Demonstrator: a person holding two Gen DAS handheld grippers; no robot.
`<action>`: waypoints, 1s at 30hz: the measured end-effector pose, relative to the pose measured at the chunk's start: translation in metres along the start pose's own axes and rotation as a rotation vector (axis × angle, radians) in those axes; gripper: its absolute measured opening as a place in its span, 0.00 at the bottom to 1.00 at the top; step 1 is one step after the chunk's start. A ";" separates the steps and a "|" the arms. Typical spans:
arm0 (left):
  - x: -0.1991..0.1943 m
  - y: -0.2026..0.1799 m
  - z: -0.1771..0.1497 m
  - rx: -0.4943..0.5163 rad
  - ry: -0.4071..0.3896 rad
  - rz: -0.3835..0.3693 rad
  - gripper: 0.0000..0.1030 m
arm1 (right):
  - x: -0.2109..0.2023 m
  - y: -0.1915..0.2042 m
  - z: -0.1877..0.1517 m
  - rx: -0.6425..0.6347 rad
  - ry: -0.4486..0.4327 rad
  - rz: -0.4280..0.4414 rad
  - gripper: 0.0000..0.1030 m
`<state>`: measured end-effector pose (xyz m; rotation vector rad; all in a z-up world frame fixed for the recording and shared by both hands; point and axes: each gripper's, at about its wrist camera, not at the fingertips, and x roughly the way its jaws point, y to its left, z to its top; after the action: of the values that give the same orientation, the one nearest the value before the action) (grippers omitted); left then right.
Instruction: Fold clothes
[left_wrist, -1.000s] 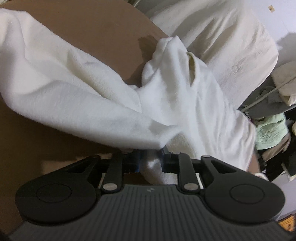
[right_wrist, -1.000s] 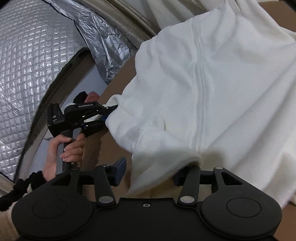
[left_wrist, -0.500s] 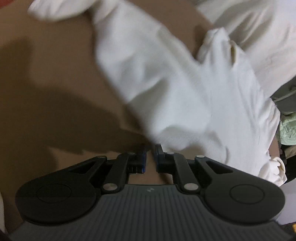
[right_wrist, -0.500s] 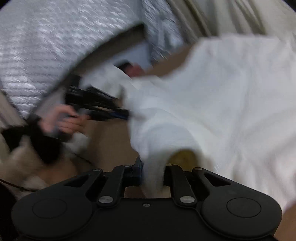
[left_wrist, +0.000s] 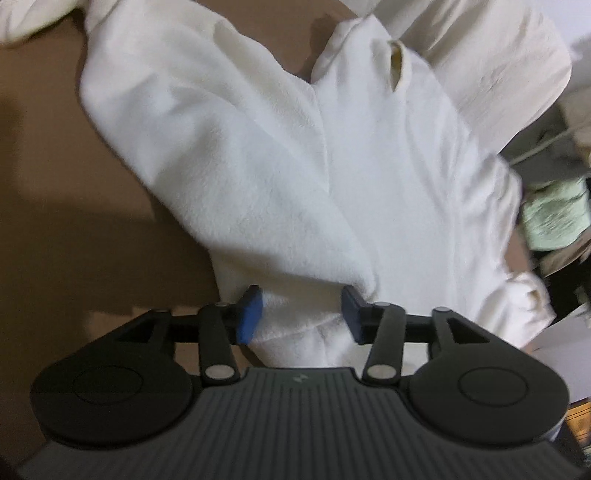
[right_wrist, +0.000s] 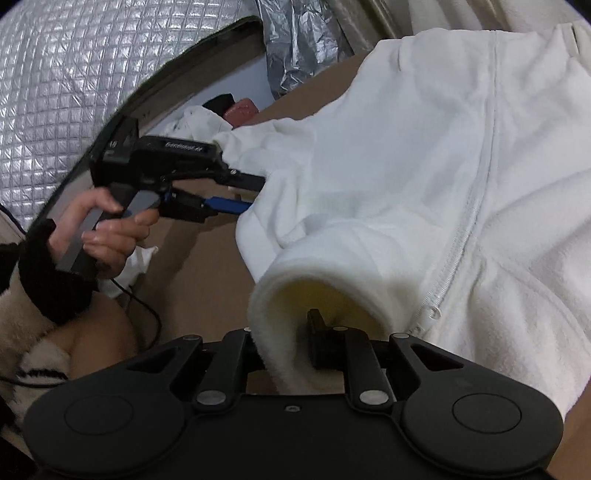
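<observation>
One white fleece jacket (left_wrist: 332, 177) lies spread on the brown worktop (left_wrist: 55, 184). Two grippers work on it. The left gripper (left_wrist: 301, 314) has its blue fingers (left_wrist: 251, 314) apart and opening, with a bit of the jacket lying loose between them. A second ago they pinched that cloth tight. The right gripper (right_wrist: 284, 343) has its fingers clamped on the sleeve cuff (right_wrist: 295, 291), which is yellow inside. A second ago they were wide apart beside the cloth. One hand (right_wrist: 107, 232) holds the left gripper's handle.
</observation>
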<state>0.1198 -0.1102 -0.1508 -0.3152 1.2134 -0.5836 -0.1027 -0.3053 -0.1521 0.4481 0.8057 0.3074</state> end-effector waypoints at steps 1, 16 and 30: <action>0.005 -0.003 0.001 0.019 0.006 0.028 0.51 | 0.000 0.001 0.001 -0.003 0.002 -0.007 0.19; -0.067 -0.010 -0.017 0.116 -0.187 0.029 0.01 | -0.052 0.061 0.022 -0.467 0.128 -0.312 0.25; -0.050 0.021 -0.007 -0.038 -0.130 -0.034 0.01 | 0.003 0.089 0.042 -0.674 0.133 -0.362 0.45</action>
<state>0.1073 -0.0634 -0.1252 -0.4001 1.0969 -0.5613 -0.0773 -0.2382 -0.0840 -0.3510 0.8415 0.2533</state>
